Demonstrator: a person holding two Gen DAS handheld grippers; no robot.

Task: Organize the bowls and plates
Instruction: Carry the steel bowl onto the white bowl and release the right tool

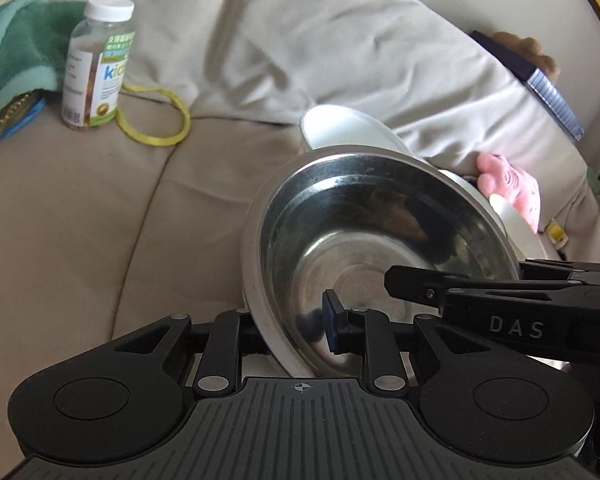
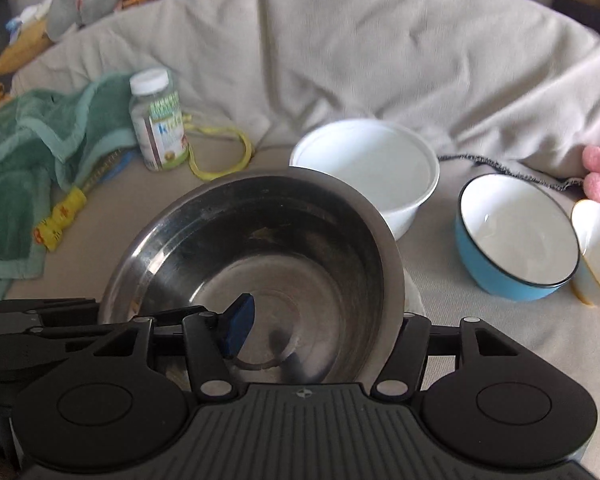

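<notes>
Both grippers clamp the steel bowl [image 2: 260, 264] rim: left gripper [image 1: 296, 320] lower centre, right gripper [image 2: 320, 320] lower centre. White bowl [image 2: 366, 168] just behind, blue bowl [image 2: 516, 236] at right.

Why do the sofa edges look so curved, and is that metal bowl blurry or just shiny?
Left wrist view: the fisheye lens bends the sofa, and the steel bowl shows dark smeared reflections, with a bright glare spot on the white rim behind it. Right wrist view: the same curving; the vitamin bottle label is softly blurred, and the white bowl looks washed out by daylight.
</notes>
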